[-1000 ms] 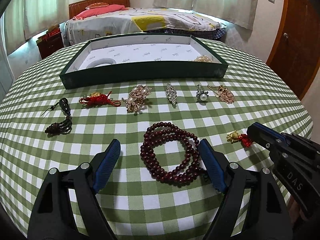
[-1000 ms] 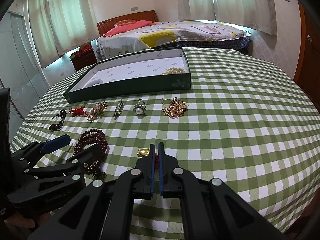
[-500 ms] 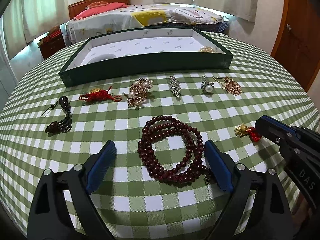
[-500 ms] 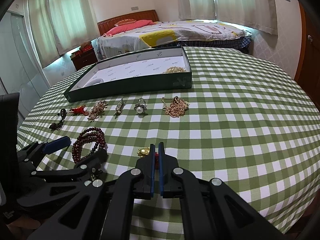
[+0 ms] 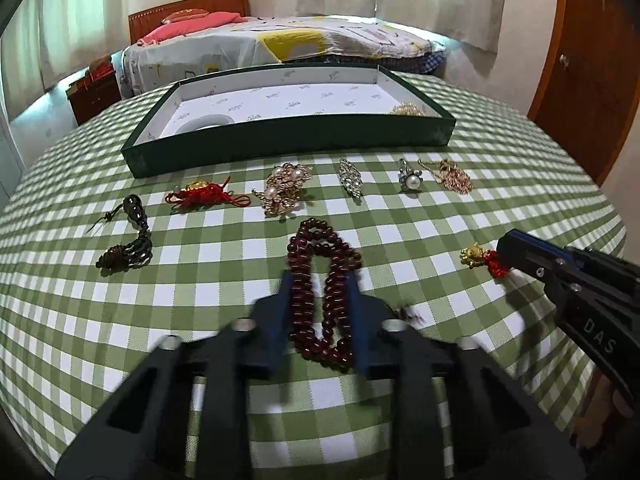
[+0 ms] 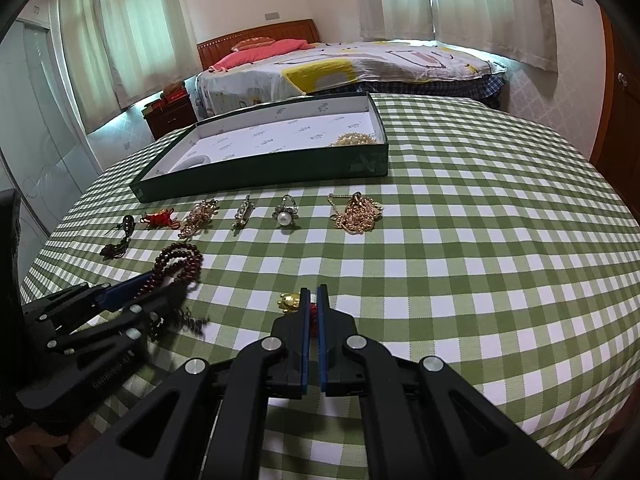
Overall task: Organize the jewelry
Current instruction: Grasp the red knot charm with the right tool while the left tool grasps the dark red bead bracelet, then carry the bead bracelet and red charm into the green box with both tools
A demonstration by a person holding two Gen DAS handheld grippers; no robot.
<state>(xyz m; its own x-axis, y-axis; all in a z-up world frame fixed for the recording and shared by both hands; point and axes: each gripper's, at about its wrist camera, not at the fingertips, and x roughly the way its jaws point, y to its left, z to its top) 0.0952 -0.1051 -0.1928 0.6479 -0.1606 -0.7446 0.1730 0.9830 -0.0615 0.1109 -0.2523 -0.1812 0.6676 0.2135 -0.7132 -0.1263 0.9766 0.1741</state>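
Bed (image 6: pixel 340 64); nightstand (image 6: pixel 168 116) — curtains (image 6: pixel 128 24).

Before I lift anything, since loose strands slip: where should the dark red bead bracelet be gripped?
Pinch the bead bracelet across its bunched strands near the middle, coming from the near table edge as the left gripper does; its coils lie flat and elongated.
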